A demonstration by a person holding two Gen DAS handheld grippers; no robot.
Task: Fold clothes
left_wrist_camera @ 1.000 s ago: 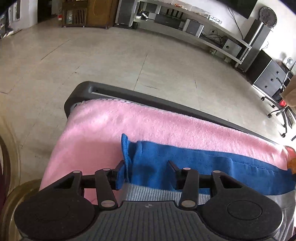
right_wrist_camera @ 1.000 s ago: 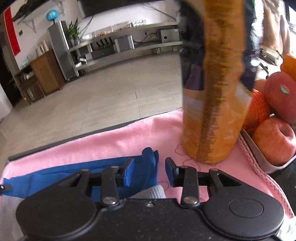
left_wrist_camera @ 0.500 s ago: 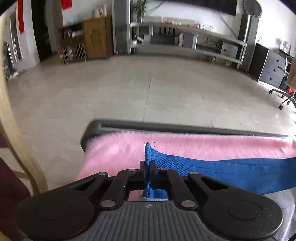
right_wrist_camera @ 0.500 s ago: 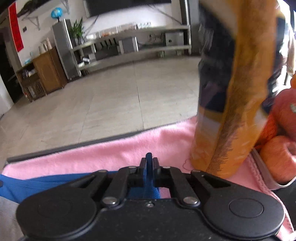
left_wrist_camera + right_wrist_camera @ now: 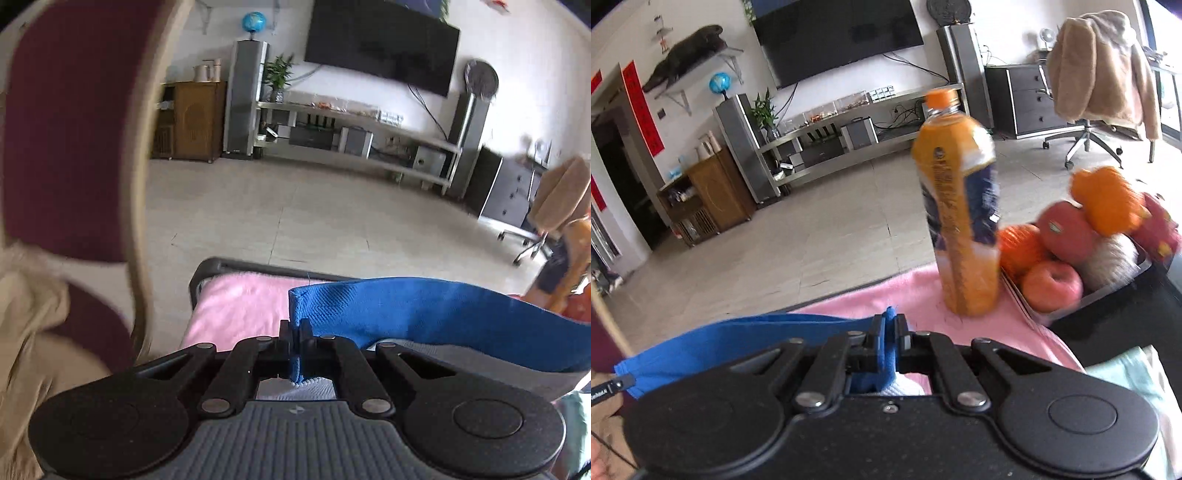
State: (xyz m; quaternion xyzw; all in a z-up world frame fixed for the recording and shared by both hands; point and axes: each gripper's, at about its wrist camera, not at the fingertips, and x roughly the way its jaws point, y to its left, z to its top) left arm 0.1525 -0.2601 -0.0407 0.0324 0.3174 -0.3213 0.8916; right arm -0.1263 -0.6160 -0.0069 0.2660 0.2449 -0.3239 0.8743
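**Left wrist view: blue band lifted clear**

Both grippers, left (image 5: 295, 328) and right (image 5: 890, 325), had closed tight on the garment's blue band (image 5: 424, 310) a second after straddling it open. It hung stretched above the pink cloth (image 5: 240, 306), probably ready for folding over.

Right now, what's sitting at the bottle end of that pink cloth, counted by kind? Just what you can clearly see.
Juice bottle: 1
Red apples: 2
Oranges: 2
Pale round fruit, kind unclear: 1
Fruit tray: 1
Total: 7
More may be hidden behind the tray's pile.
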